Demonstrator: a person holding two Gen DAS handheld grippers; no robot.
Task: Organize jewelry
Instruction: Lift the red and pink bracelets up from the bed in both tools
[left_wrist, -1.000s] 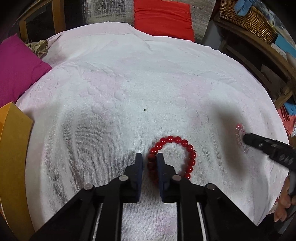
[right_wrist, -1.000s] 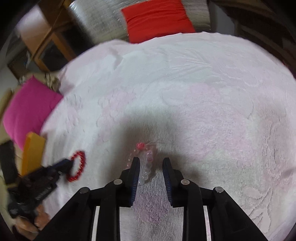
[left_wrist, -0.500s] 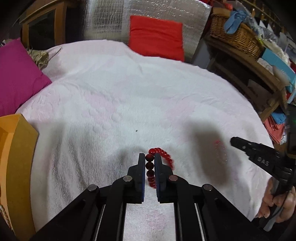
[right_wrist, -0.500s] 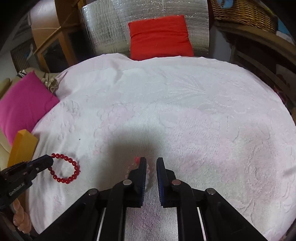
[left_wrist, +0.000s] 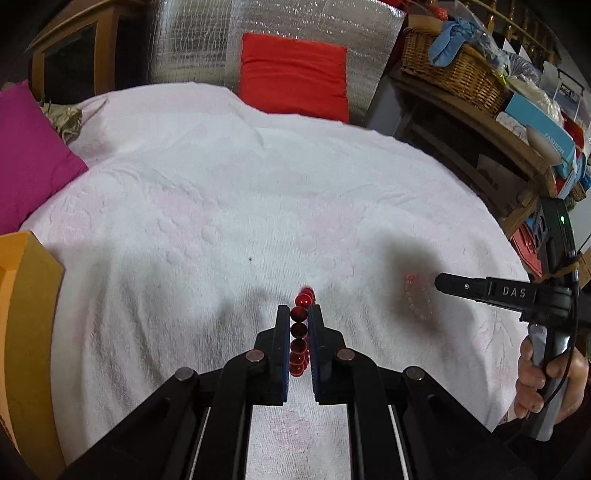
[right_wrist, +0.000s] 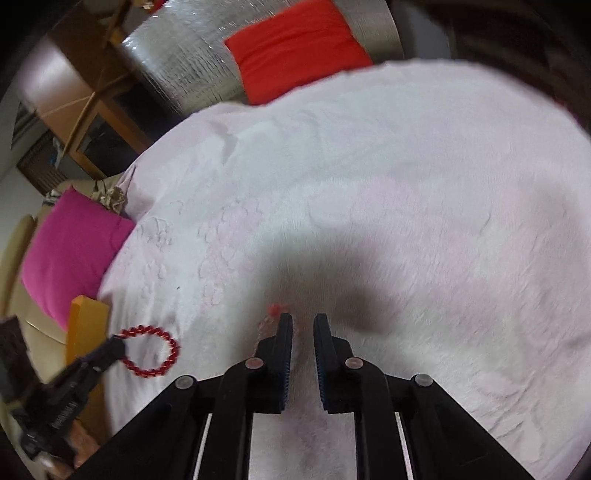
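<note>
Keep your left gripper clamped on the red bracelet and carry it to the orange box, while your right gripper, jaws opening with nothing between them, lines up again on the pale bracelet just left of its fingers

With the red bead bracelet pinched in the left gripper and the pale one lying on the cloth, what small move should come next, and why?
Probably carry the red bead bracelet toward the orange box at the left edge. The left gripper is shut on it, so that piece looks ready to move. The right gripper is opening with nothing between its pads; the pale bead bracelet lies beside it on the white cloth, needing a fresh grasp.
</note>
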